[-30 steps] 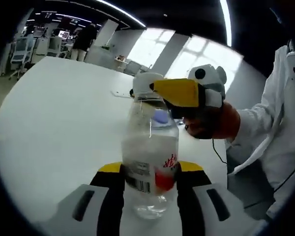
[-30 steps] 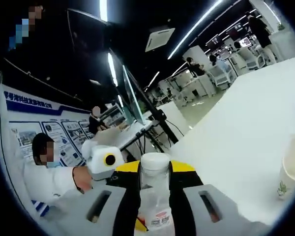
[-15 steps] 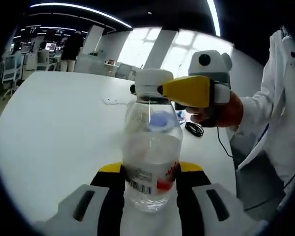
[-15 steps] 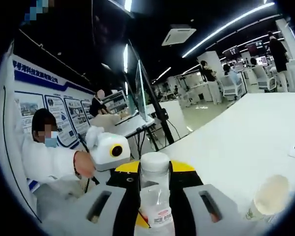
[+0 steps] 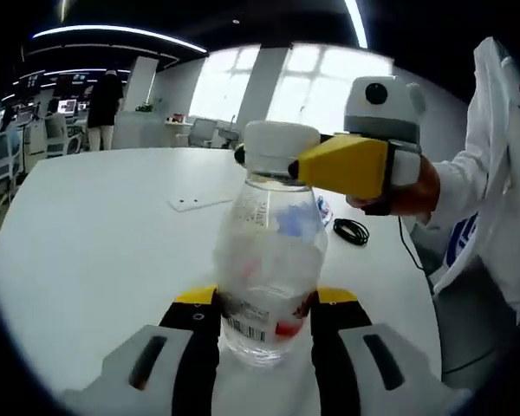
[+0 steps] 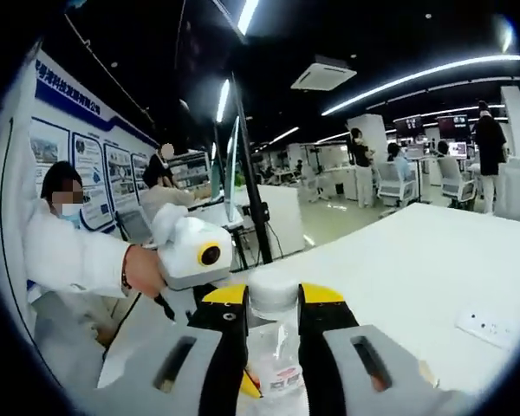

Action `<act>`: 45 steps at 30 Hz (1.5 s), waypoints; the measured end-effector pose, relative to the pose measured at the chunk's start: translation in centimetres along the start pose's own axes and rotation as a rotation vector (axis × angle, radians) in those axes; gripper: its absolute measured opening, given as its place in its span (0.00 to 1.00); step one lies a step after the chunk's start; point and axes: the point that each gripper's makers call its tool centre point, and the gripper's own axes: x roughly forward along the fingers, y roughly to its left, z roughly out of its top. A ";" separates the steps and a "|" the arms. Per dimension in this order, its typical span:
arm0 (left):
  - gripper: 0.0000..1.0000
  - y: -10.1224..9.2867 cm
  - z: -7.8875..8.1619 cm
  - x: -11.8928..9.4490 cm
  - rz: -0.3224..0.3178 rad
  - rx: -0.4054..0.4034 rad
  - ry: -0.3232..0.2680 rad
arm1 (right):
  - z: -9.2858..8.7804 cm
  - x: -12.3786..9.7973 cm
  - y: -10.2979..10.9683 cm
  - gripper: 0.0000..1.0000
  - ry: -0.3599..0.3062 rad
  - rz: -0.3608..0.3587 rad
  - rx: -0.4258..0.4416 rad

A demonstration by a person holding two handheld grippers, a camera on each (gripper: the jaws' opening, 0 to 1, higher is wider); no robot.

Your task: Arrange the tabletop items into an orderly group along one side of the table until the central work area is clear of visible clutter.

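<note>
My left gripper (image 5: 264,325) has its jaws clamped on the lower body of the water bottle (image 5: 270,260), at the label. My right gripper (image 6: 271,321) has its jaws closed on the bottle's white cap (image 6: 272,293); in the left gripper view the same gripper comes in from the right, its yellow jaw against the cap.

The bottle is upright, and I cannot tell whether its base touches the table (image 5: 104,234). It is over the near part of the table, well in from the far edge.

Risks, in my judgement:
- The thin clear wall may buckle under the left jaws, and the bottle may slip.
- If my two hands move unevenly, the cap may twist loose and water may spill.
- A black cable (image 5: 352,230) lies near the right edge; setting the bottle on it could tip the bottle.
</note>
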 end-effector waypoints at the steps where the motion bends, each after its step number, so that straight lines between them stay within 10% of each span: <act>1: 0.40 0.3 0.3 0.3 0.004 0.003 -0.006 | 0.1 0.1 -0.3 0.19 0.003 -0.003 -0.007; 11: 0.41 2.6 1.2 1.6 0.039 0.028 -0.027 | 0.1 0.5 -2.2 0.19 0.005 -0.056 -0.128; 45: 0.50 3.4 0.5 3.7 0.039 0.027 -0.019 | -1.5 -1.3 -4.3 0.20 0.041 -0.128 -0.139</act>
